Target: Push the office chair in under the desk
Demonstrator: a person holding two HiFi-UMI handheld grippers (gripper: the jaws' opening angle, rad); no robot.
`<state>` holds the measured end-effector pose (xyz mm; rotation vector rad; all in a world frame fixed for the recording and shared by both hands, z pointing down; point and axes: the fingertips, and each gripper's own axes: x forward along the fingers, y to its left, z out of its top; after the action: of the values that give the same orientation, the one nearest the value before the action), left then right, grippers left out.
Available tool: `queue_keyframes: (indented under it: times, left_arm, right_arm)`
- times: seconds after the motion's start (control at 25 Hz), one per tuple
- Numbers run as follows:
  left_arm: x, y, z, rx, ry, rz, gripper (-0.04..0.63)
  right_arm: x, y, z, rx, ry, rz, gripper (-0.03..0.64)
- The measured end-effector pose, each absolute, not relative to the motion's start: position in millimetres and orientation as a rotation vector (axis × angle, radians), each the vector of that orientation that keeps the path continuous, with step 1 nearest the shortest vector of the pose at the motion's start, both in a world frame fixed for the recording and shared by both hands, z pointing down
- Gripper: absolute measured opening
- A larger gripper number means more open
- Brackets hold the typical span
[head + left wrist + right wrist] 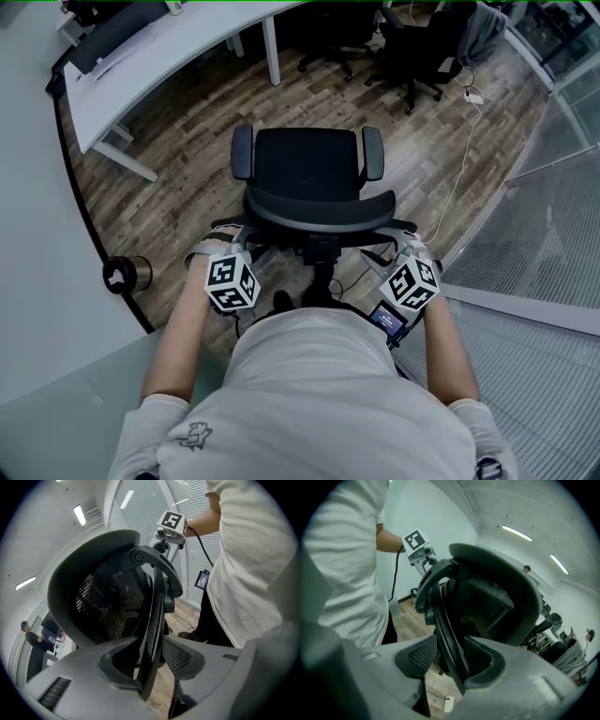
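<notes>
Head view: the office chair (309,173) stands at twelve o'clock, well apart from the bench (187,47) at eleven, so I judge the whole push is left; left gripper view: my left hand-held gripper (152,665) is wide astride the backrest rim (157,606); right gripper view: the right hand-held gripper (452,660) is likewise wide.

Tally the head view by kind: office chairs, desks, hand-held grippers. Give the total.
Black office chairs: 3
White desk: 1
Grey two-jaw grippers with marker cubes, left and right: 2
Total: 6
</notes>
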<state>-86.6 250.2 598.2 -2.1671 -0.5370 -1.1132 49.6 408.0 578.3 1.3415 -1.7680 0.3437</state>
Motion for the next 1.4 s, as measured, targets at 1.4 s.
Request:
queue_keyframes:
  times: [1.4]
  left_arm:
    - [-49, 188, 639, -2.025, -0.482, -1.308, 0.118]
  right_arm:
    - [102, 344, 619, 1.020, -1.730, 0.154, 0.129]
